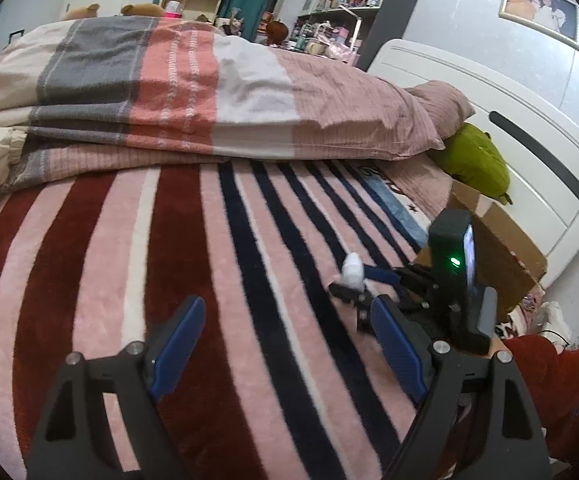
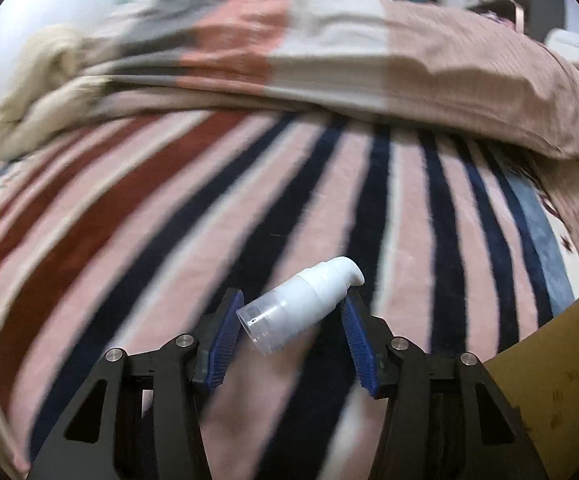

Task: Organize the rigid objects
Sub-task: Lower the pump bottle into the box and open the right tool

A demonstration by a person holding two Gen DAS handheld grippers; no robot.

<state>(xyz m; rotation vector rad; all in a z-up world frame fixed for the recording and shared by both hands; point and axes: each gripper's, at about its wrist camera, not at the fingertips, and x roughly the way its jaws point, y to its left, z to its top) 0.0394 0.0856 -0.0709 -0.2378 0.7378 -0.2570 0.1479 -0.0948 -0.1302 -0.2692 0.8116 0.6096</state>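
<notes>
A small white pump bottle (image 2: 303, 302) with a clear base lies slantwise between my right gripper's blue pads, held above the striped blanket (image 2: 249, 220). My right gripper (image 2: 291, 312) is shut on the bottle. In the left wrist view the right gripper (image 1: 363, 280) shows at the right with the white bottle (image 1: 352, 270) in its tips. My left gripper (image 1: 285, 328) is open and empty, low over the striped blanket (image 1: 169, 260).
A folded plaid quilt (image 1: 169, 92) lies across the bed behind the blanket. A brown cardboard box (image 1: 501, 240) stands at the right by the white headboard (image 1: 509, 128); its wall shows in the right wrist view (image 2: 561, 360). A green plush (image 1: 473, 160) sits above the box.
</notes>
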